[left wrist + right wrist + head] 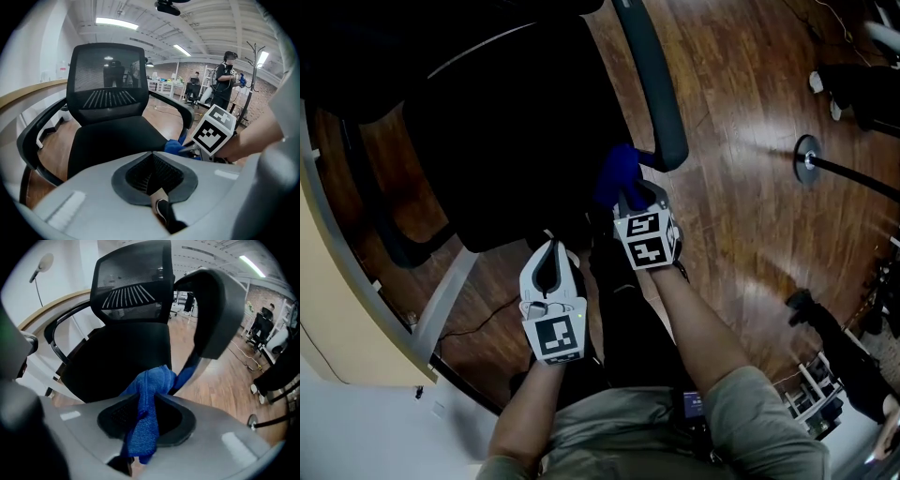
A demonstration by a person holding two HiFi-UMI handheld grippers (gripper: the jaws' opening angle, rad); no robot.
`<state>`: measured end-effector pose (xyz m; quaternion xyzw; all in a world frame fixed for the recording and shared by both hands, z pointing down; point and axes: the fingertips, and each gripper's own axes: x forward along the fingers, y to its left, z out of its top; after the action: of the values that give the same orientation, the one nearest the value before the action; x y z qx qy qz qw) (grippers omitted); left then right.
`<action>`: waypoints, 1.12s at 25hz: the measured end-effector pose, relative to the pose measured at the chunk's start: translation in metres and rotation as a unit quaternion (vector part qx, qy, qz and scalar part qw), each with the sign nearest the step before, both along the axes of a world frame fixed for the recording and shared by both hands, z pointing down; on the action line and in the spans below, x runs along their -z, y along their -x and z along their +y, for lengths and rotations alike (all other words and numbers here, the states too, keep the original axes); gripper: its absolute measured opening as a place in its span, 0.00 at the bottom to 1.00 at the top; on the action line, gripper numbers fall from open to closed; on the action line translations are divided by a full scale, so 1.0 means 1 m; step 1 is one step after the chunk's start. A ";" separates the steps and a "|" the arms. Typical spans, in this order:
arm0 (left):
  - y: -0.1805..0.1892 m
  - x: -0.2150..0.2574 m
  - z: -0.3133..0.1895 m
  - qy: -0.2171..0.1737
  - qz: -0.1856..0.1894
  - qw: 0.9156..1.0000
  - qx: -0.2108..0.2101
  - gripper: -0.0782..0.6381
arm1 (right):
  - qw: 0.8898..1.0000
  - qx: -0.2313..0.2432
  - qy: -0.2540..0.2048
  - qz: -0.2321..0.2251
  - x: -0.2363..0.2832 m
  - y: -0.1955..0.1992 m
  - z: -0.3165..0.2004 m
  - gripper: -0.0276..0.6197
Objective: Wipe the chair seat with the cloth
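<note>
The blue cloth point(149, 397) is bunched and clamped between the jaws of the right gripper point(145, 427), with a fold standing up past the tips and a strip trailing back between the pads. In the head view the cloth point(619, 173) sits just off centre, at about 4 o'clock of the black chair seat point(506, 141), by the seat's near right corner; whether it touches the seat cannot be told. The right gripper point(633, 200) points up the picture toward 12 o'clock and steeply down. The near end of the chair's right armrest point(661, 84) lies at 1 o'clock of the cloth, close beside it. The left gripper point(551, 251) hangs at 7 o'clock of the right one, off the seat's front edge, over the wooden floor point(750, 187). In its own view the left gripper point(152, 174) has its ribbed pads together with nothing between them. That view looks across the seat point(112, 140) to the mesh backrest point(108, 84) at 12 o'clock, with the cloth point(174, 146) at 3 o'clock of the seat. A pale desk point(337, 309) curves along the head view's 9 o'clock edge. A round stand base point(808, 157) rests on the floor at 3 o'clock, well apart from the chair. A person point(224, 79) stands far back in the room.
</note>
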<state>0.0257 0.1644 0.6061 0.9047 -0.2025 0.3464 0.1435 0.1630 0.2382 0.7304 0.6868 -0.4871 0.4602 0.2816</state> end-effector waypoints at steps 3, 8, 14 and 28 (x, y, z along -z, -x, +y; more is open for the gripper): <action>-0.014 -0.004 0.010 0.007 -0.003 1.000 -0.012 0.12 | 1.000 -0.015 0.009 -0.006 -0.008 -0.010 0.017 0.18; -0.031 -0.010 0.023 0.013 -0.004 1.000 -0.018 0.12 | 0.999 -0.018 0.028 -0.023 -0.025 -0.017 0.029 0.17; -0.041 0.001 0.015 -0.001 -0.002 1.000 -0.005 0.12 | 0.999 -0.004 0.029 -0.043 -0.020 -0.018 0.026 0.17; -0.012 0.139 -0.028 -0.026 0.023 0.998 0.050 0.12 | 0.990 0.127 -0.050 -0.033 0.152 0.017 -0.024 0.17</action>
<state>0.0378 0.1360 0.4669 0.9044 -0.2534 0.3126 0.1420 0.1462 0.2142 0.5779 0.6167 -0.6020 0.4184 0.2868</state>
